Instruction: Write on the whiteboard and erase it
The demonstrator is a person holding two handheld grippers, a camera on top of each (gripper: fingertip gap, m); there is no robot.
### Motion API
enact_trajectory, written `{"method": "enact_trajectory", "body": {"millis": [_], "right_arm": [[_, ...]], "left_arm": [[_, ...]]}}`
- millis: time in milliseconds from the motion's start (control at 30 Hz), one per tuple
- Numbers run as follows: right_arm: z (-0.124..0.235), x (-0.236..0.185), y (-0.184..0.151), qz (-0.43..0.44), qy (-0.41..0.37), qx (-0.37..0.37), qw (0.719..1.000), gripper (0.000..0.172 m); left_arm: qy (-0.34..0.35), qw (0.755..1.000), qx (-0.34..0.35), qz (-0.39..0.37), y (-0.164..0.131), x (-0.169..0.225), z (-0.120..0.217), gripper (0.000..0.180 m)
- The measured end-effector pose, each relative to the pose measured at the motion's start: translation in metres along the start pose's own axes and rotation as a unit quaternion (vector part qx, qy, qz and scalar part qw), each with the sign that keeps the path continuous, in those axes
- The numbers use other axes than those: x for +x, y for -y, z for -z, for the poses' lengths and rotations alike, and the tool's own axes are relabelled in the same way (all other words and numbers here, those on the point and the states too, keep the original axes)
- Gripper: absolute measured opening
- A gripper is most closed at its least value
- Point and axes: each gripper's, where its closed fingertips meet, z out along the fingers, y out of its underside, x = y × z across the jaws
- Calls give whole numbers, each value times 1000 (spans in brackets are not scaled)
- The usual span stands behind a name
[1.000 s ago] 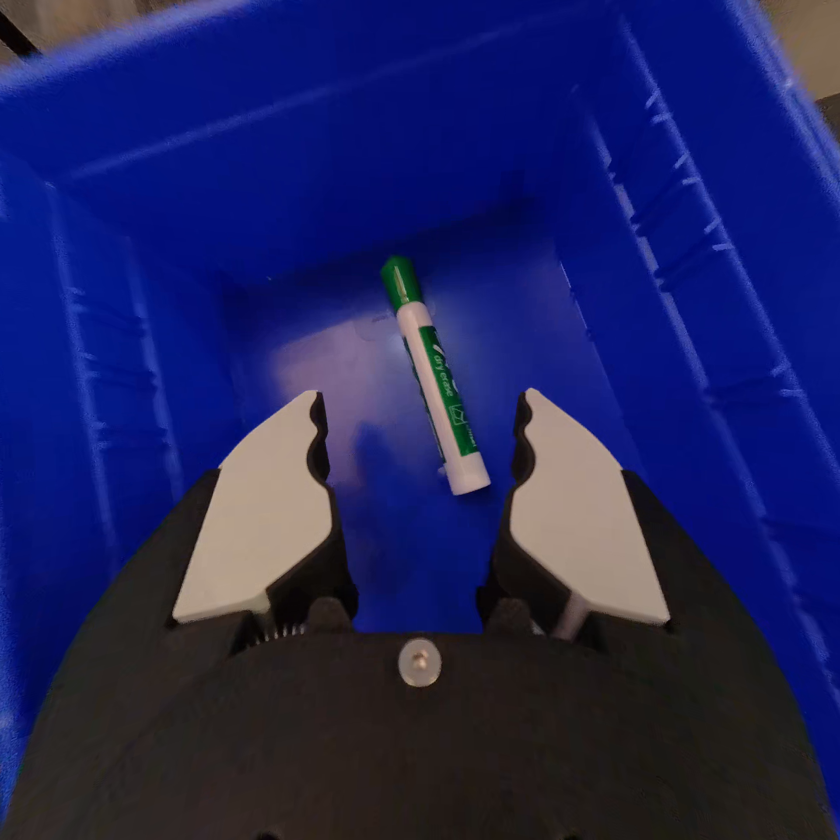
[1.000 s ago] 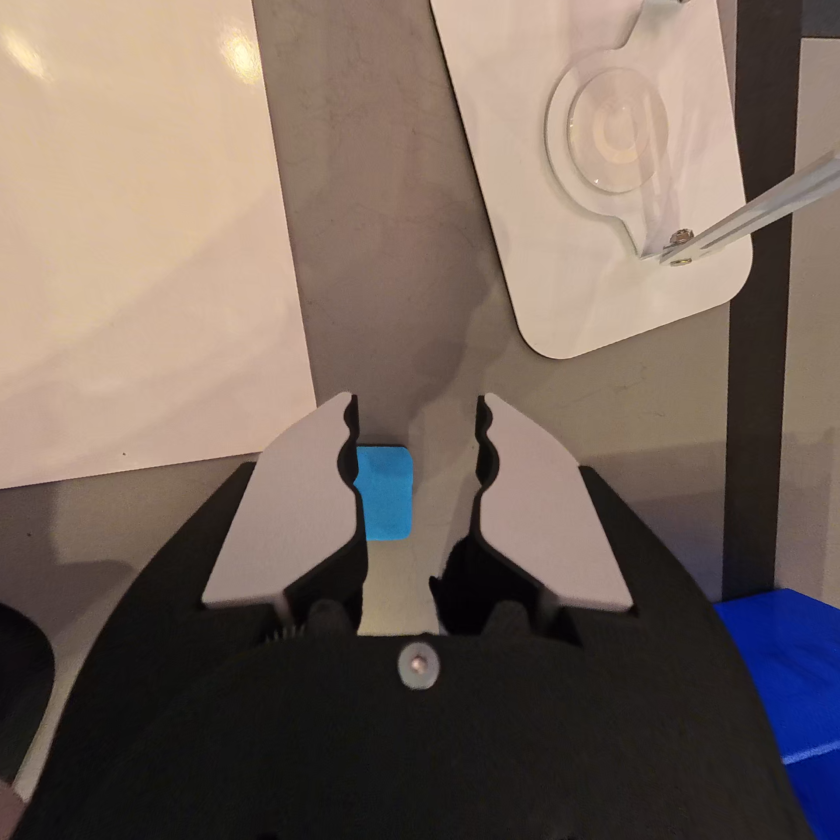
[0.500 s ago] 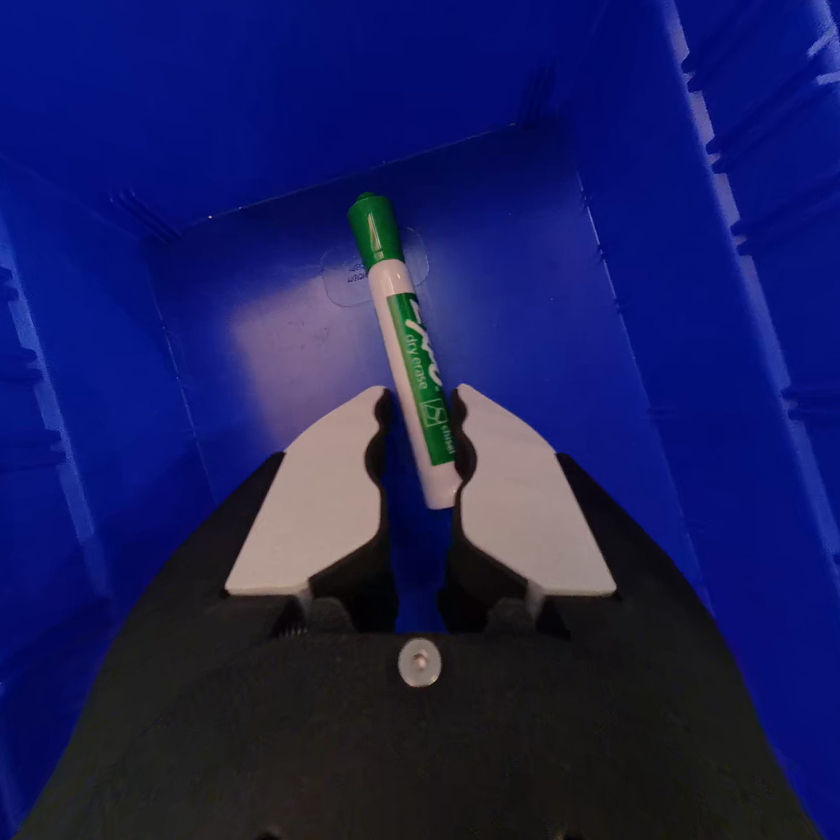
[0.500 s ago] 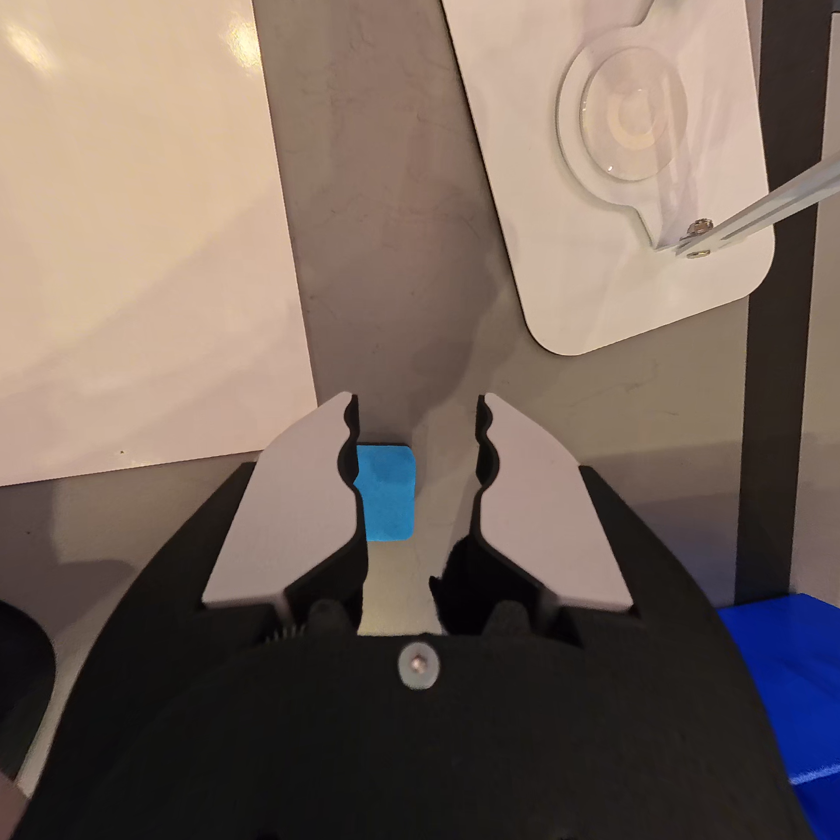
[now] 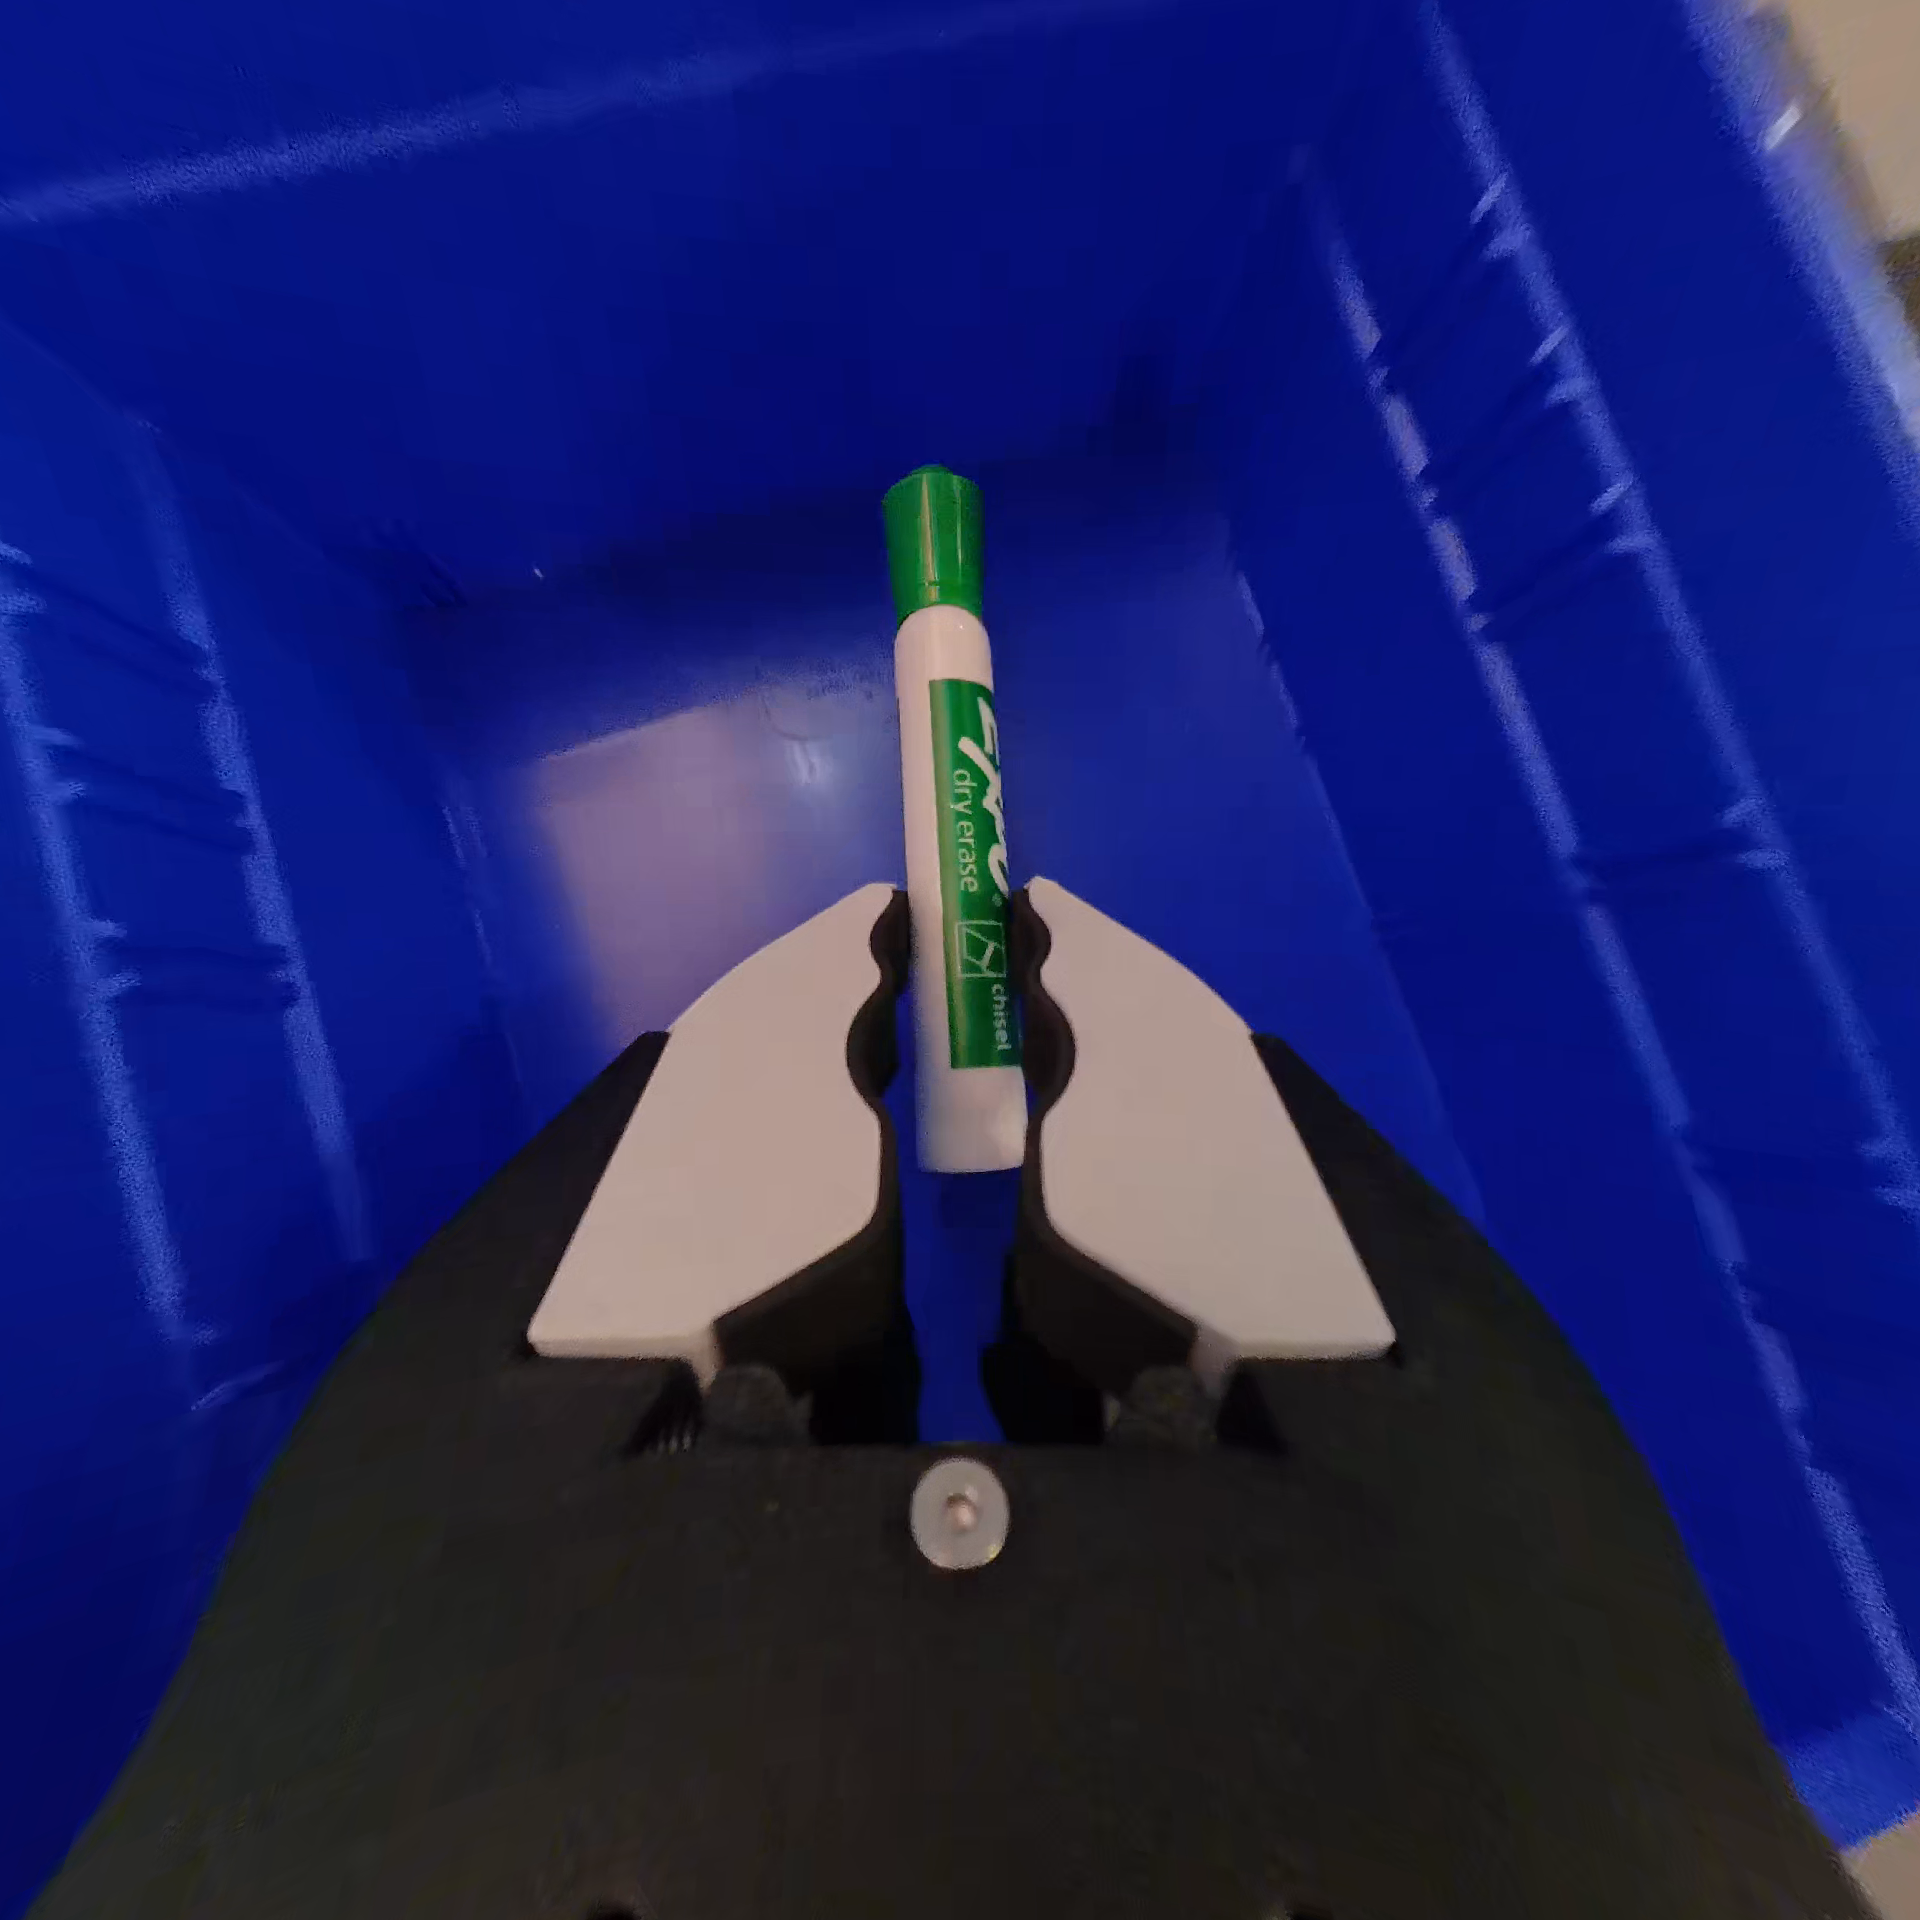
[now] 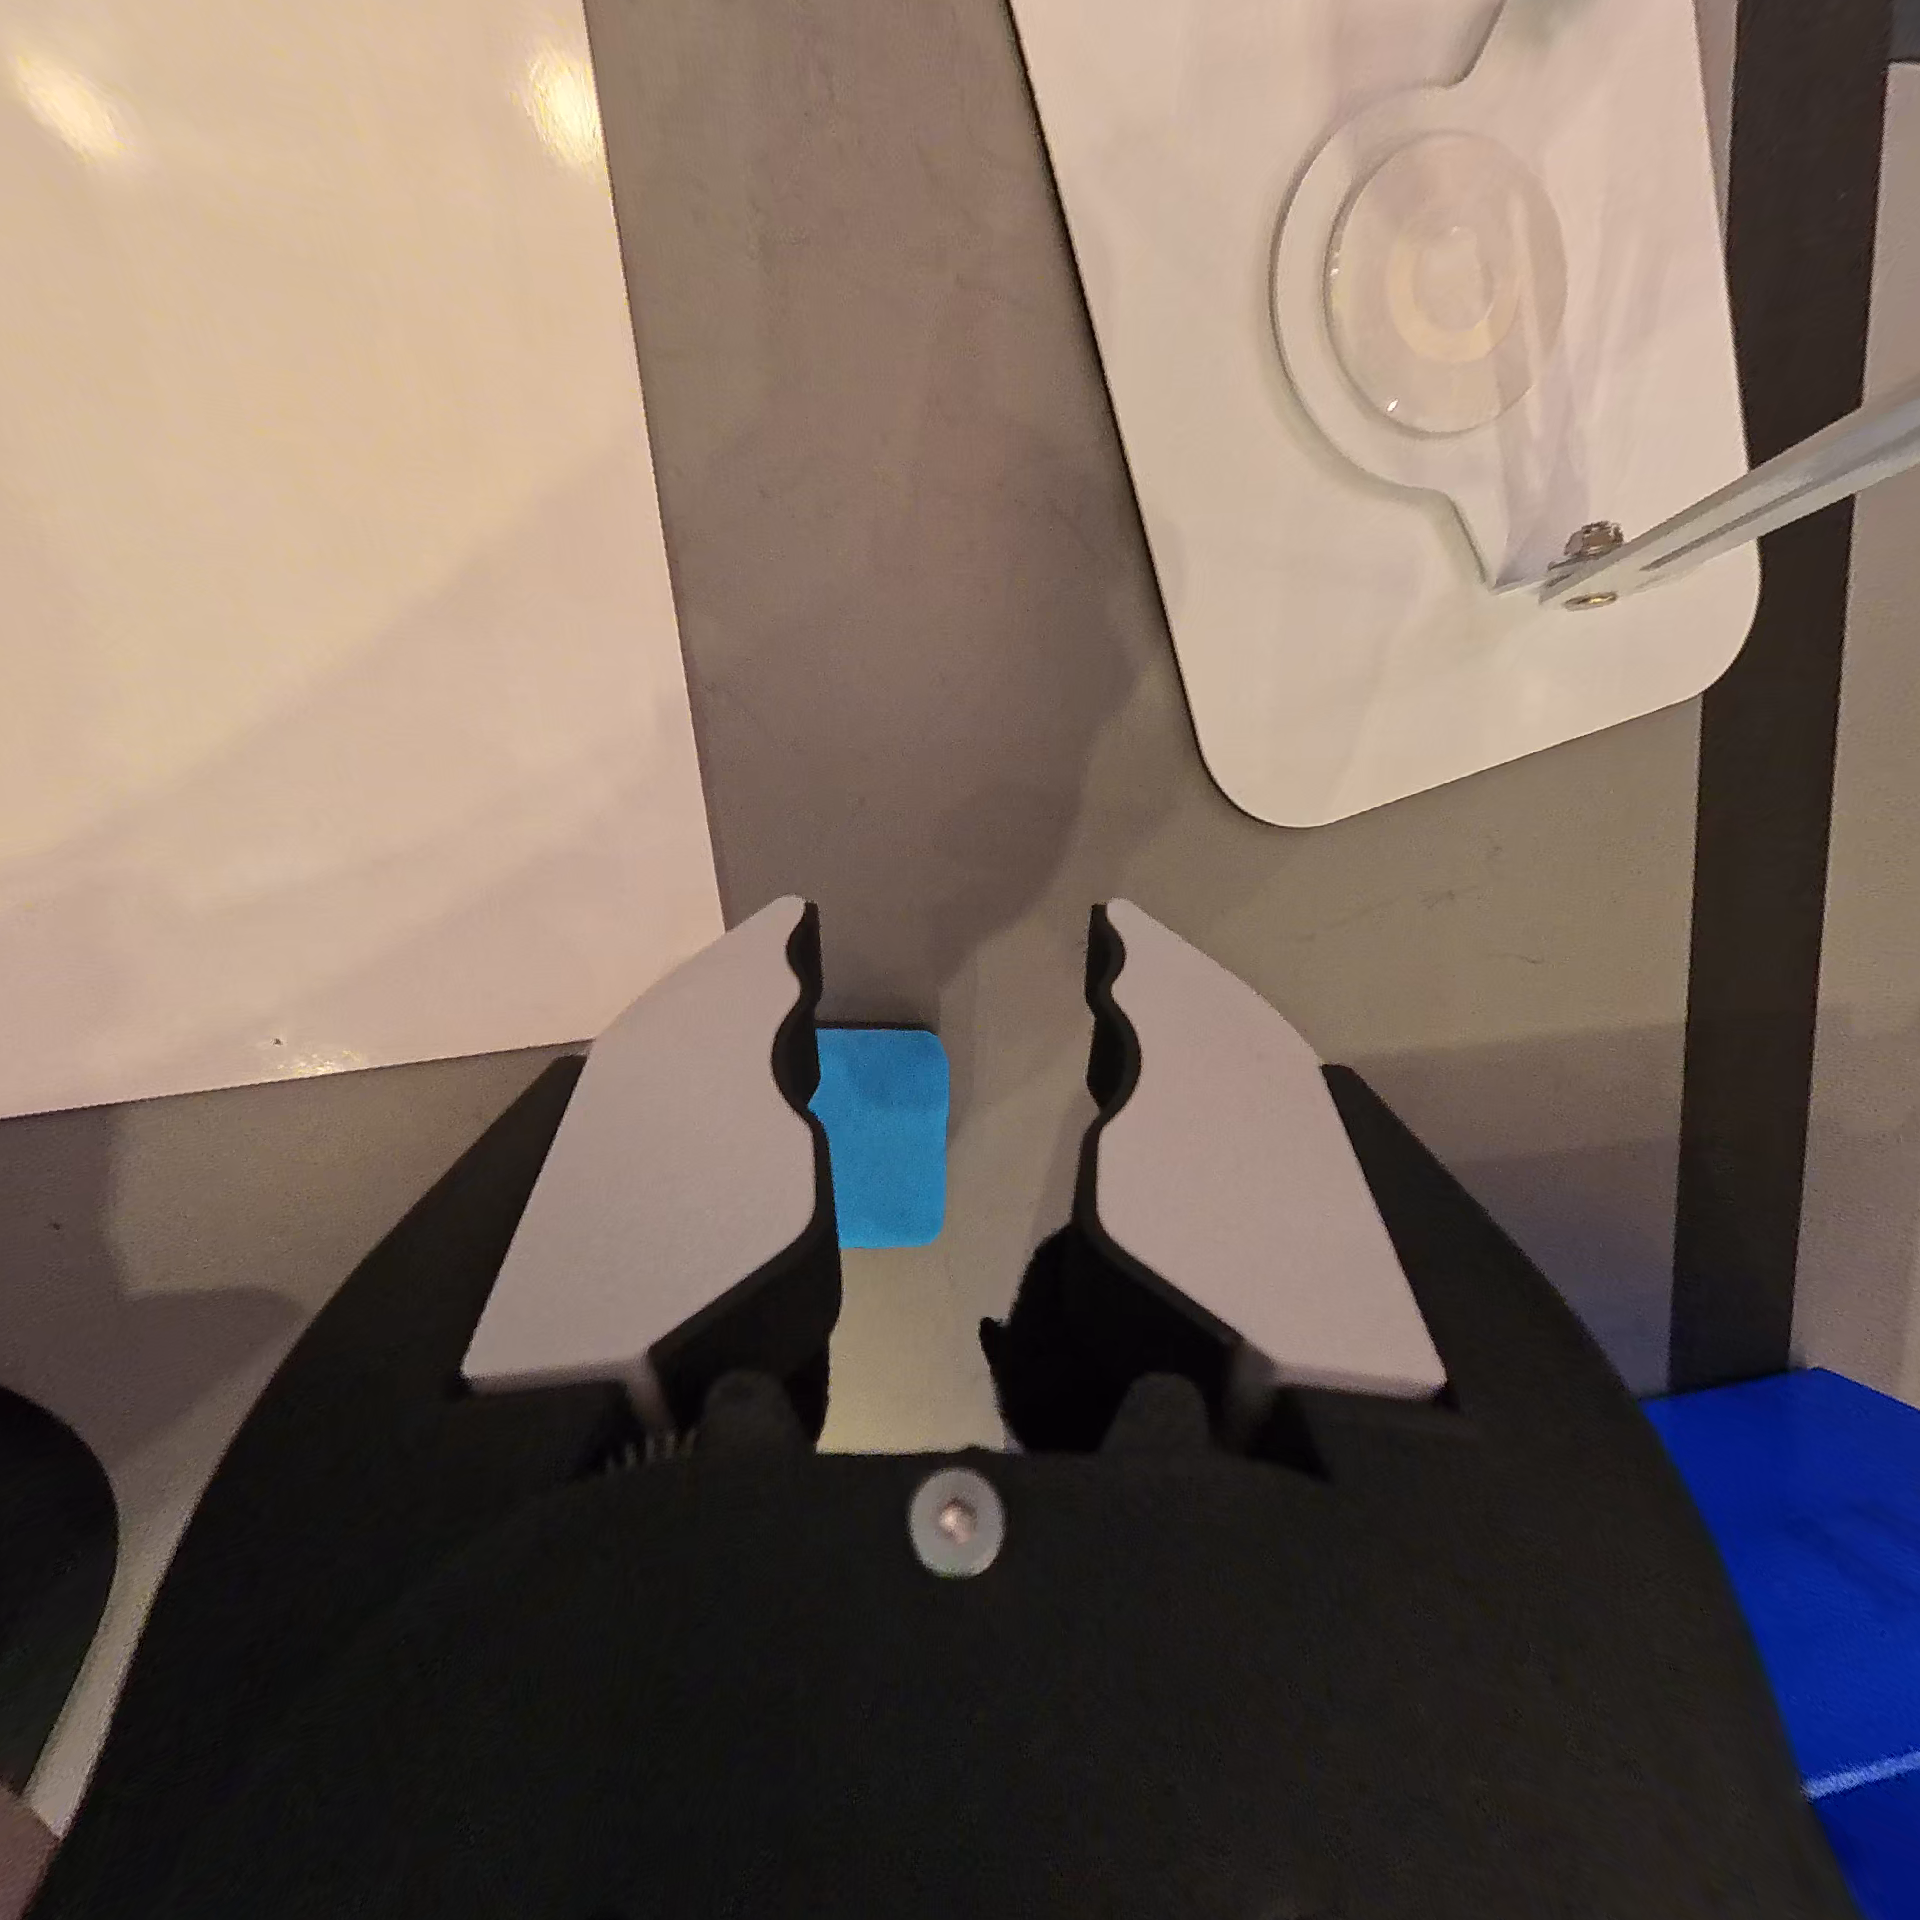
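1. Marker (image 5: 951,831), green cap w/ white barrel, sits clamped in the left gripper (image 5: 961,914) inside a blue bin (image 5: 1558,727); both fingers (image 5: 1132,1049) press the lower barrel, one per side.
2. Grip is near the tail end, prob. so most of the barrel sticks out fwd, handy for reaching a board later. Cap is on, so uncapping seems yet to come.
3. Long axis runs straight along the fingers, away from the camera; cap end points fwd toward the bin's far wall, blunt tail end sits back between the fingers.
4. Marker looks clear of the bin floor, but can't tell for sure.
5. Right gripper (image 6: 951,914) is over a grey surface (image 6: 1351,987); fingers partly apart, gripping nothing. A blue block (image 6: 883,1132), likely the eraser, shows between them, beside the left-hand finger; contact can't be told.
6. Whiteboard (image 6: 312,520) lies left-fwd of the right gripper, no marks visible. A smaller white board (image 6: 1299,623) w/ clear suction cup (image 6: 1423,281) is right-fwd.
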Motion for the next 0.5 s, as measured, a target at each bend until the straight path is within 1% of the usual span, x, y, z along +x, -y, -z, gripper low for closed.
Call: {"method": "enact_trajectory", "body": {"millis": [33,167,267,333,400,500], "right_arm": [[2,0,2,1,-3,6,1000,50],[18,0,16,13,-16,40,999,48],[37,-3,33,33,-33,75,996,46],[50,-6,48,52,-48,103,992,45],[64,-12,68,74,-65,138,986,44],[86,-12,100,103,-120,194,968,47]], "left_arm": [[-4,1000,16,3,6,1,7,20],[-35,995,94,7,37,13,44,20],[-59,985,162,7,64,27,84,20],[-79,974,210,7,82,40,114,19],[-102,961,258,-10,97,60,144,19],[-148,938,311,-39,113,100,184,19]]}}
